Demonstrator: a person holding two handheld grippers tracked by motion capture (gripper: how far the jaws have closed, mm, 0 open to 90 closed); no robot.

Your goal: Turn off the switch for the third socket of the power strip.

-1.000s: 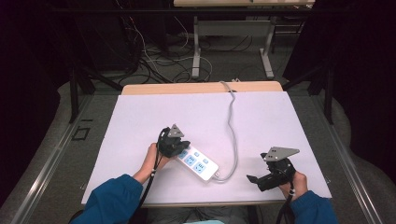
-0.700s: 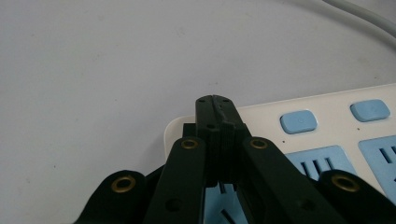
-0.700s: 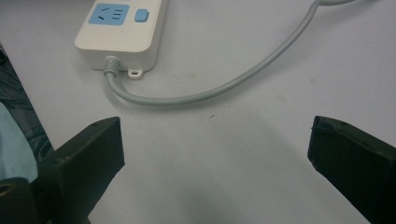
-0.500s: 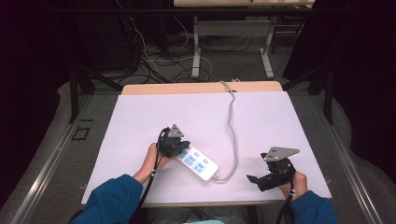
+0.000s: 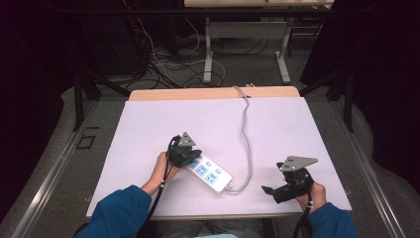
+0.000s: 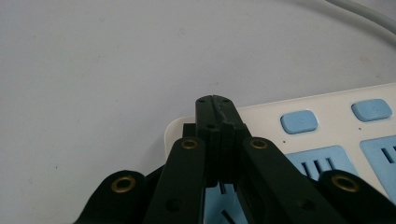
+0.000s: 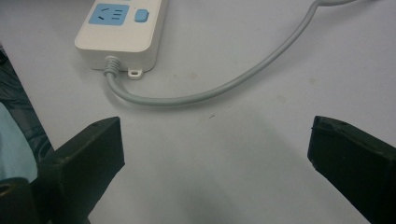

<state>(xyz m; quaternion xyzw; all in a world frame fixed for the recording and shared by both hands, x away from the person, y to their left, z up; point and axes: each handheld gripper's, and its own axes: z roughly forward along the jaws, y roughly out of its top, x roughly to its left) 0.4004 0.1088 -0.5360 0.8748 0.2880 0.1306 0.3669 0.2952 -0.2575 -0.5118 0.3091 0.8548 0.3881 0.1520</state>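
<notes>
Power strip [image 5: 209, 171]: white, blue sockets and buttons, grey cord. Left gripper [image 6: 218, 108] closed, seemingly touching its end; right gripper [image 7: 215, 140] wide.

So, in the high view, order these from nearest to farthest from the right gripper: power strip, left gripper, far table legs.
1. Power strip, to the left of the right gripper on the white table.
2. Left gripper, at the strip's far-left end.
3. Table legs, on the floor beyond the table.
</notes>
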